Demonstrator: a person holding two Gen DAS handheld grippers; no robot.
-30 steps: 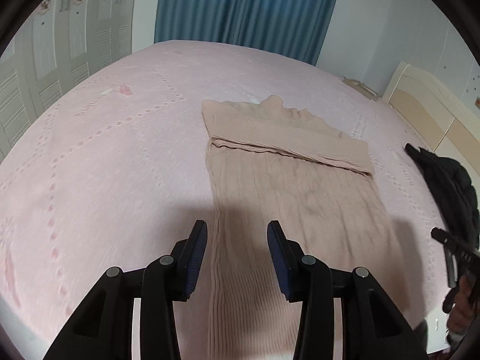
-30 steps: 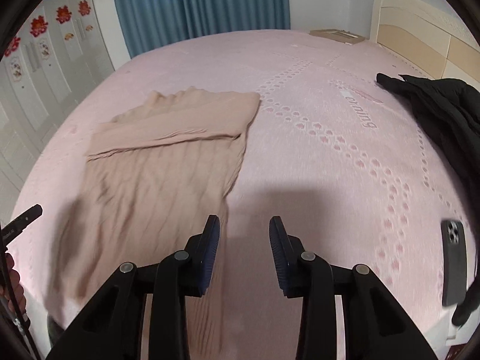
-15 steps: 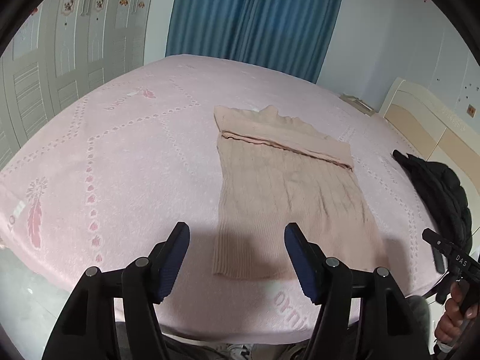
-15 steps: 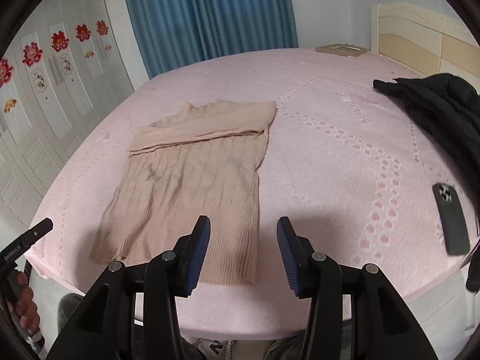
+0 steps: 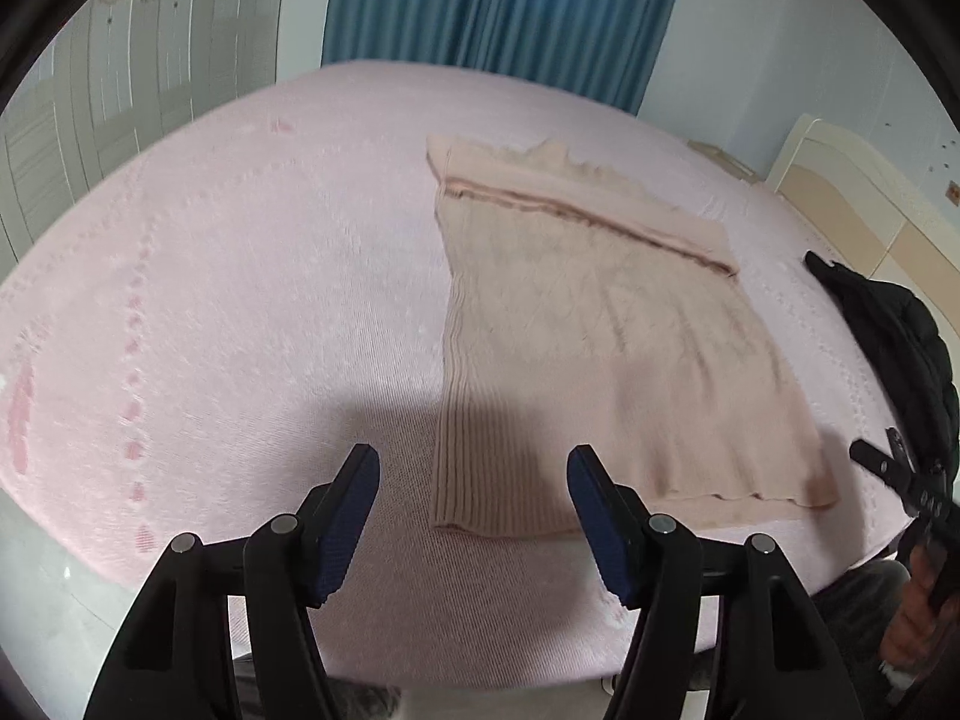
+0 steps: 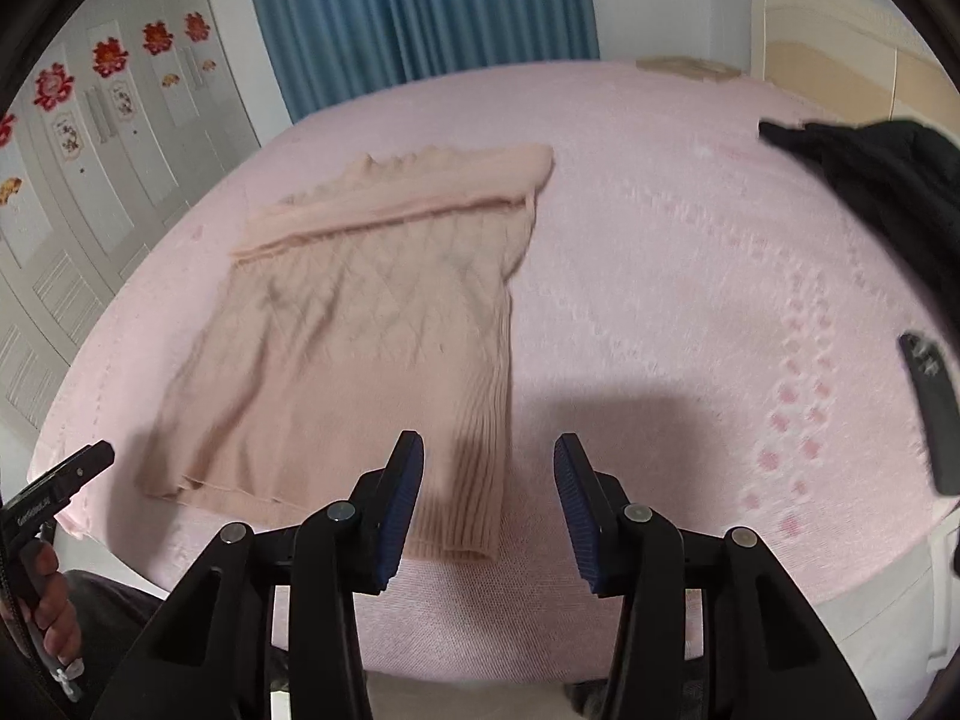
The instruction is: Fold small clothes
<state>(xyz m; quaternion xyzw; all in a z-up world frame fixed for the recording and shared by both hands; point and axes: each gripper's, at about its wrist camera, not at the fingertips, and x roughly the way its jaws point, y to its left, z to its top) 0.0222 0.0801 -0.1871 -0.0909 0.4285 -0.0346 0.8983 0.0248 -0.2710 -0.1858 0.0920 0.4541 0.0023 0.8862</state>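
Note:
A beige knit sweater [image 5: 600, 348] lies flat on the pink bed [image 5: 240, 300], its top part folded down and its ribbed hem toward me. My left gripper [image 5: 473, 459] hovers open just above the hem's left corner, with nothing pressed between its pads. In the right wrist view the sweater [image 6: 372, 330] spreads to the left, and my right gripper [image 6: 487, 444] hangs open over the hem's right corner. Each gripper shows at the edge of the other's view: the right gripper [image 5: 888, 468] and the left gripper [image 6: 60, 480], each held by a hand.
A black jacket [image 6: 888, 180] lies on the bed's right side, with a dark phone [image 6: 930, 408] nearer the front edge. The bed's near edge runs just under both grippers. Blue curtains [image 5: 492, 6], a white wardrobe [image 6: 90, 138] and a headboard [image 5: 870, 198] surround the bed.
Both grippers pulled back from over the sweater's middle toward its hem, then dropped closer to it. Both sets of jaws stand wider than a second ago.

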